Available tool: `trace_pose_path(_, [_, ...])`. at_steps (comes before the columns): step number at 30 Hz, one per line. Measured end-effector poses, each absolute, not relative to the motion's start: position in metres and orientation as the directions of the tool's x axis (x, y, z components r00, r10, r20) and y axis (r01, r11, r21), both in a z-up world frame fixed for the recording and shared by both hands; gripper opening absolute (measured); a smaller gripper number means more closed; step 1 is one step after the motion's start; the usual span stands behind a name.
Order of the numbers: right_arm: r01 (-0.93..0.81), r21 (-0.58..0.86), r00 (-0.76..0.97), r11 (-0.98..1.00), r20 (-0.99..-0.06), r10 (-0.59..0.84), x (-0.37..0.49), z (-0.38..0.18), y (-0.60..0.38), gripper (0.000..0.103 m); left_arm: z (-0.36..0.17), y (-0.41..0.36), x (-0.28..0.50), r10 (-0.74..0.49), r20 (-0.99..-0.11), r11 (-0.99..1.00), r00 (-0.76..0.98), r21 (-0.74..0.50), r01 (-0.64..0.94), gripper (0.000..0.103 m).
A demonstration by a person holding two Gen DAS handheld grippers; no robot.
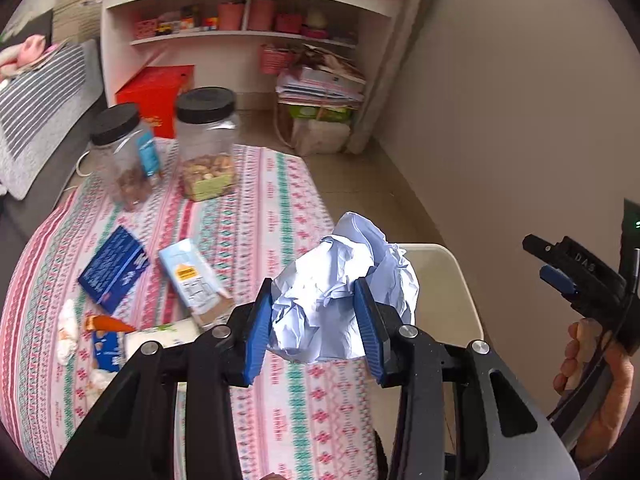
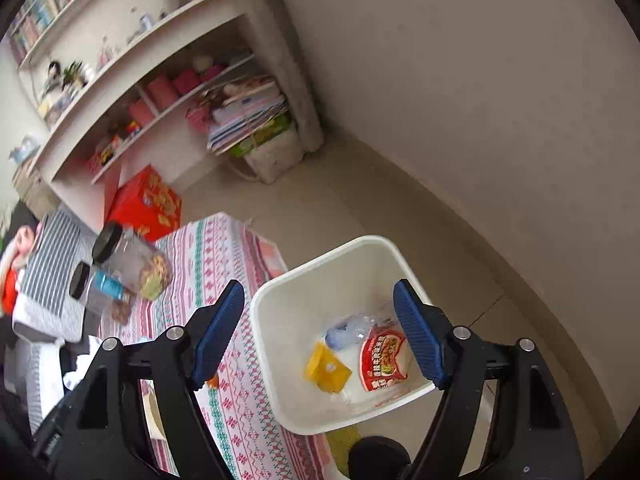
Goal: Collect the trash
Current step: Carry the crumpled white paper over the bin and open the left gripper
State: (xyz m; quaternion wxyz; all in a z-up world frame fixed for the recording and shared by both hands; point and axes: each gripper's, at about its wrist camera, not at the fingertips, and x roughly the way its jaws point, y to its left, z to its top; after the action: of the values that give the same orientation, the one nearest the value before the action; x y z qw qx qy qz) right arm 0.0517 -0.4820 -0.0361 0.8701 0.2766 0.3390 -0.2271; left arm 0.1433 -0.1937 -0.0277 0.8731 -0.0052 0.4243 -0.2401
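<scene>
- The left gripper (image 1: 314,320) squeezes a crumpled ball of pale paper (image 1: 340,288) between its blue pads, up in the air at the table's right edge.
- Just behind the paper is the white bin (image 1: 452,280).
- The right gripper (image 2: 320,332) is wide apart and holds nothing, above the bin (image 2: 280,292).
- In the bin lie a red wrapper (image 2: 384,360), a yellow packet (image 2: 326,368) and a clear bottle (image 2: 348,330).
- A blue box (image 1: 114,268) and a carton (image 1: 194,280) lie on the patterned tablecloth (image 1: 272,208).
</scene>
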Motion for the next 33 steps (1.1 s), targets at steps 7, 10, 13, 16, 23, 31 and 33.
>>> trace_pose_path(7, [0.626, 0.377, 0.682, 0.683, -0.689, -0.246, 0.023, -0.031, -0.514, 0.079, -0.034, -0.259, 0.143, -0.45, -0.75, 0.853, 0.484, -0.2, 0.483, 0.04])
trace_pose_path(10, [0.633, 0.395, 0.688, 0.666, -0.681, -0.251, 0.015, -0.03, -0.524, 0.079, -0.038, -0.285, 0.143, -0.453, -0.757, 0.843, 0.471, -0.192, 0.503, 0.04])
trace_pose_path(13, [0.638, 0.41, 0.694, 0.652, -0.672, -0.257, 0.009, -0.029, -0.531, 0.079, -0.041, -0.307, 0.145, -0.457, -0.763, 0.835, 0.456, -0.192, 0.516, 0.041])
trace_pose_path(16, [0.642, 0.42, 0.697, 0.642, -0.669, -0.259, 0.004, -0.028, -0.534, 0.079, -0.044, -0.324, 0.148, -0.458, -0.775, 0.831, 0.436, -0.2, 0.518, 0.046])
trace_pose_path(23, [0.648, 0.395, 0.689, 0.651, -0.669, -0.279, 0.001, -0.025, -0.533, 0.081, -0.044, -0.333, 0.15, -0.453, -0.774, 0.839, 0.442, -0.203, 0.505, 0.059])
trace_pose_path(31, [0.655, 0.324, 0.668, 0.682, -0.67, -0.324, 0.012, -0.019, -0.52, 0.084, -0.041, -0.312, 0.144, -0.418, -0.764, 0.863, 0.491, -0.165, 0.477, 0.059])
trace_pose_path(33, [0.658, 0.289, 0.658, 0.696, -0.671, -0.343, 0.016, -0.018, -0.513, 0.086, -0.039, -0.305, 0.142, -0.409, -0.756, 0.871, 0.51, -0.157, 0.466, 0.062])
